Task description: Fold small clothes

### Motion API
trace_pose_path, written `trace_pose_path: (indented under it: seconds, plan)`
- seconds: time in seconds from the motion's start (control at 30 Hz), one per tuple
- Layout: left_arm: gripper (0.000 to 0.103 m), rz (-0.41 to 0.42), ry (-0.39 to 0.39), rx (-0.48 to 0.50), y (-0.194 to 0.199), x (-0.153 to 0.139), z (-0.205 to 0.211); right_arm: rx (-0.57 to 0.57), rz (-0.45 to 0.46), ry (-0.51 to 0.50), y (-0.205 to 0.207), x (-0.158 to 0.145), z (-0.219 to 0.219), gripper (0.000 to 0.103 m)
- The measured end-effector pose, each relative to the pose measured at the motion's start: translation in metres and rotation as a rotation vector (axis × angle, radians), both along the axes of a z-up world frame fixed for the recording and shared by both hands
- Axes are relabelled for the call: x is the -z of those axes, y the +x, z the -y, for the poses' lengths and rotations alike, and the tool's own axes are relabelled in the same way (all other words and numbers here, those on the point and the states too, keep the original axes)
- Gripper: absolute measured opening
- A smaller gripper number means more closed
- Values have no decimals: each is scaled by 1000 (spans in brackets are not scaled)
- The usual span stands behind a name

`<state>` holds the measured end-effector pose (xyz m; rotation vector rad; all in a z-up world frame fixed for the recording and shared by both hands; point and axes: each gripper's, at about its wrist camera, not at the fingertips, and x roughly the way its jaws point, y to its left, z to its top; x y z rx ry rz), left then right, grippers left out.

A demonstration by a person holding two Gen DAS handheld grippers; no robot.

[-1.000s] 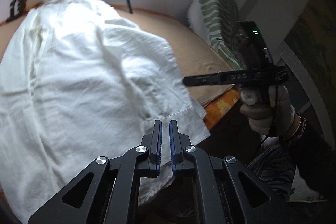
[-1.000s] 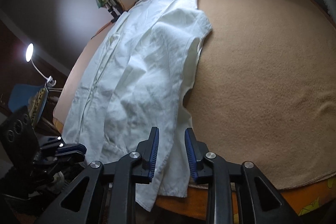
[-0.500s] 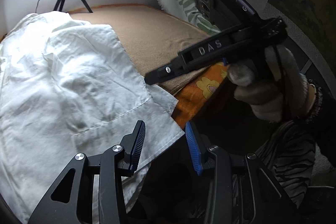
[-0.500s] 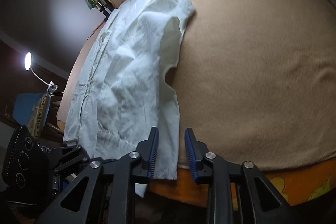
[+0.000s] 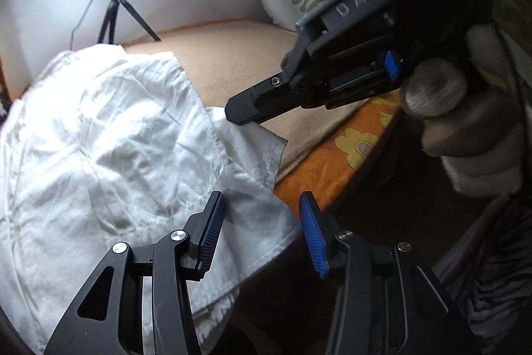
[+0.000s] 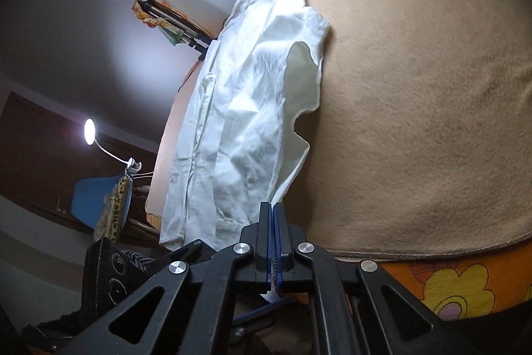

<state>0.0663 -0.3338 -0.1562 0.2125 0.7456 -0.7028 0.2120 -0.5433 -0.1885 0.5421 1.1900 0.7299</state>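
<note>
Right gripper (image 6: 273, 242) clenched the shirt (image 6: 239, 108) hem; left gripper (image 5: 259, 232) was opening around the hem, untouched; an uneven lift could skew the fold

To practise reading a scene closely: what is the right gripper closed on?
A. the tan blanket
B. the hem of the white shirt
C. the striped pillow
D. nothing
B: in the right wrist view the right gripper has its jaws shut together, with a strip of the white shirt running down into them at the bed's near edge.
</note>
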Motion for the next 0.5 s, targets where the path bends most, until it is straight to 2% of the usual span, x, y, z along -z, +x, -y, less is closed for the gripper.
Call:
trace_pose_path:
  seconds: [0.13,0.27,0.3,0.37,0.4,0.43,0.47,0.5]
  plan:
    - [42,13,-33,-47,9,0,-2,-30,-4,19,1,-3,-9,0]
    - [8,-15,-109,-58,20,-2,-19,-38,9,28,0,-7,-10,0]
    - [7,-34,-134,-55,23,-3,-25,-51,7,39,1,-7,-10,0]
    - [6,-64,-168,-54,26,-5,-33,-80,17,60,3,-9,-8,6]
    - [6,-72,-184,-54,25,-8,-36,-93,30,65,4,-11,-8,10]
    - [6,-80,-203,-56,25,-11,-39,-93,47,58,6,-14,-7,24]
    - [6,-88,-220,-59,26,-13,-42,-78,66,47,9,-17,-4,44]
    - [6,-96,-240,-63,27,-16,-45,-54,87,34,15,-20,0,49]
